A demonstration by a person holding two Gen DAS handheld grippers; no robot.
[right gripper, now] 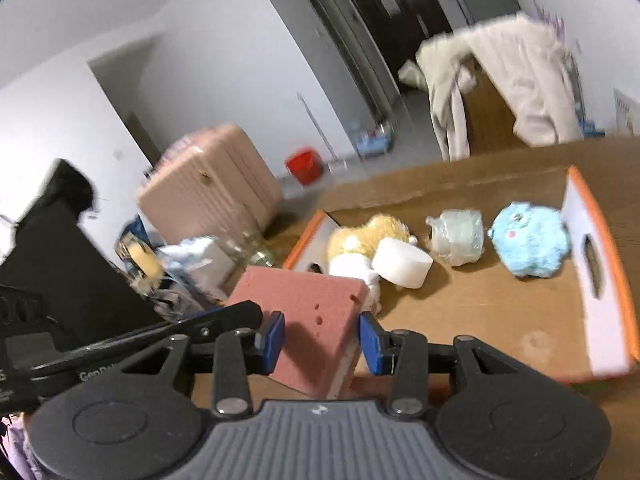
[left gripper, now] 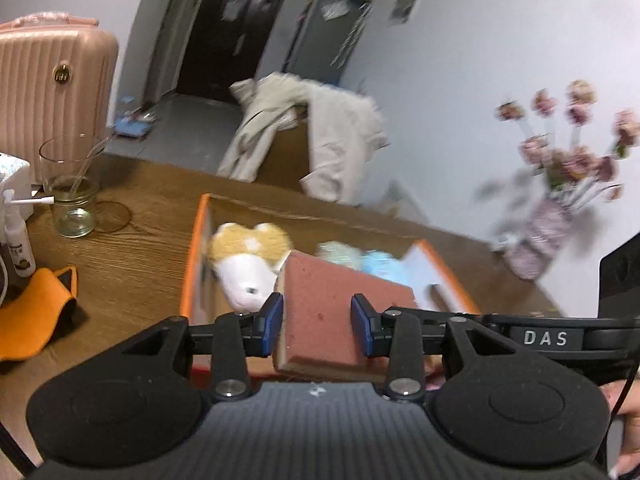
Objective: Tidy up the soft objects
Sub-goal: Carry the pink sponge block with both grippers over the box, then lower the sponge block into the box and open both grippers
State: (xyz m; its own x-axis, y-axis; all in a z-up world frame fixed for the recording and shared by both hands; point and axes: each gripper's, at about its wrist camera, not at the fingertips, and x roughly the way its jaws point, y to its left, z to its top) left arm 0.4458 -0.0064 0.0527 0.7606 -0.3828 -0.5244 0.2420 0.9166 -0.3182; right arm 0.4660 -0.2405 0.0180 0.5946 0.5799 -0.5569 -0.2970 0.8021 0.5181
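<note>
Between the blue pads of both tongs one pink sponge (left gripper: 332, 304) is held: the left gripper (left gripper: 316, 326) is closed partway on one end of it, the right gripper (right gripper: 322, 344) on the other, and the pads press its sides. The sponge is held above the near edge of a cardboard box (right gripper: 500, 312) with orange rims, which stands on a wooden table (left gripper: 132, 248).

Four soft things are counted inside the box: one yellow-and-white plush toy (right gripper: 360, 240) at the left wall, one white foam block (right gripper: 402, 266) leaning on it, one pale green wrapped roll (right gripper: 458, 236) near the back wall, and one blue plush toy (right gripper: 530, 242) beside the right wall.

One glass jar (left gripper: 74, 196), one orange cloth (left gripper: 36, 312) and one vase of pink flowers (left gripper: 560, 184) are shown on the table in the left view only. The white block is seen only from the right, as is one red bucket (right gripper: 305, 165) on the floor. One pink suitcase (left gripper: 52, 92) appears in both views.
</note>
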